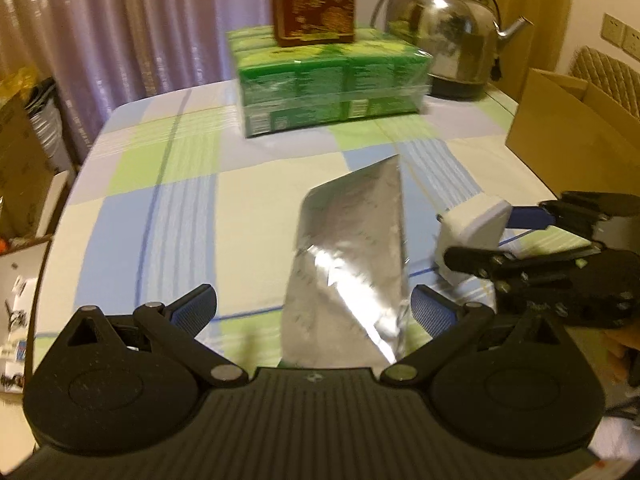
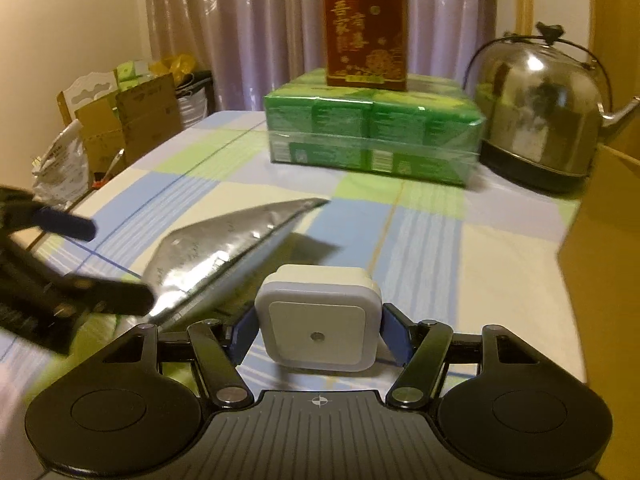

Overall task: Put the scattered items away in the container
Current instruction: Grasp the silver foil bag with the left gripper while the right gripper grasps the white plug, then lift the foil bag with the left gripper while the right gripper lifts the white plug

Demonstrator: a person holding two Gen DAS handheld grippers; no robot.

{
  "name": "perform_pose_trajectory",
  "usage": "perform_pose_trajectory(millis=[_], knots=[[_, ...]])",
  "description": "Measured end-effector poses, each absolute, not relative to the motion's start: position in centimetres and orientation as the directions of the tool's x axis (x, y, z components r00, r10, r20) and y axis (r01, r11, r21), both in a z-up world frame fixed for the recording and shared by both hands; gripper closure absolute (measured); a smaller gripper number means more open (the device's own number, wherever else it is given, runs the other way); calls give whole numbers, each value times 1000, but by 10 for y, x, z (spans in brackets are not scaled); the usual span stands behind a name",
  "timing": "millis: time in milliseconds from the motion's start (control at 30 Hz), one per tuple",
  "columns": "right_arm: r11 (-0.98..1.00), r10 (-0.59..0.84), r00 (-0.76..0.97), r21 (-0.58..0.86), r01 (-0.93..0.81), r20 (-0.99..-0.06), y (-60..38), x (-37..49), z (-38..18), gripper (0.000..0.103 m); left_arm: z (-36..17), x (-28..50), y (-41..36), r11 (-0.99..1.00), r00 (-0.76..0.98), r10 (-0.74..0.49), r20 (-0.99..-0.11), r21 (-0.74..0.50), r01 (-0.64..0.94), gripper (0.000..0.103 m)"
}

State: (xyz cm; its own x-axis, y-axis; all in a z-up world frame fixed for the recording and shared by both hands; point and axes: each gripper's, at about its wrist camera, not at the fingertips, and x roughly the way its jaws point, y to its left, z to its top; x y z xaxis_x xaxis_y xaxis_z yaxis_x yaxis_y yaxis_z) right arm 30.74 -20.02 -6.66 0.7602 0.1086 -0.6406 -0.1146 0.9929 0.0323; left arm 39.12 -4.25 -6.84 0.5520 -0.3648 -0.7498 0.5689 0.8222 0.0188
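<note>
From your left wrist camera, your left gripper [image 1: 314,312] stands with its jaws spread wide, and a silver foil pouch [image 1: 348,264] lies lengthwise in the gap between the blue pads [image 1: 434,314] — its near end close by the right pad, while the left pad is well clear of it; whether the right pad touches the foil cannot be told. The pouch rests on the checked tablecloth [image 1: 160,200] with its far corner tipped upward. To the right, your right gripper [image 1: 496,236] reaches in from the edge with a white square plug-in light [image 1: 472,228] clamped between its fingers, just beside the pouch. Farther back stands a green shrink-wrapped pack [image 1: 332,88] with a dark red box [image 1: 314,0] upright on top, a steel kettle [image 1: 444,36] beside it, and an open cardboard box [image 1: 576,120] at the table's right edge. From your right wrist camera, the right gripper [image 2: 318,332] has its jaws closed narrow on the white plug-in light [image 2: 318,320], blue pads pressed to both its sides, and the light is held above the tablecloth [image 2: 460,260]. The foil pouch [image 2: 224,248] lies just left of it, slanting up toward its far tip, with the left gripper [image 2: 104,264] blurred at its near end. The green pack [image 2: 372,136], red box [image 2: 364,24] and kettle [image 2: 540,108] sit behind — the cardboard box [image 2: 600,216] wall rises at the right.
</note>
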Motion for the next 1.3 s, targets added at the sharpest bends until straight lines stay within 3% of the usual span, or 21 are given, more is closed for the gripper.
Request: perform_pose_trajectory(millis=[233,667,1300], knots=[[996,87,750,31,-88,-656,-223,290,-61,40,-79,422,-84,758,469,-363,-805,37,651,2],[993,110,727,49,-104,-678,-227,269,-59,40,-86,448,-110,744,344,-298,-891,9,668,44],[994,65,660,107,23,-749,-251,105,-46,40,-81,219,-117,653,245,-367,-897,-61,755,46]])
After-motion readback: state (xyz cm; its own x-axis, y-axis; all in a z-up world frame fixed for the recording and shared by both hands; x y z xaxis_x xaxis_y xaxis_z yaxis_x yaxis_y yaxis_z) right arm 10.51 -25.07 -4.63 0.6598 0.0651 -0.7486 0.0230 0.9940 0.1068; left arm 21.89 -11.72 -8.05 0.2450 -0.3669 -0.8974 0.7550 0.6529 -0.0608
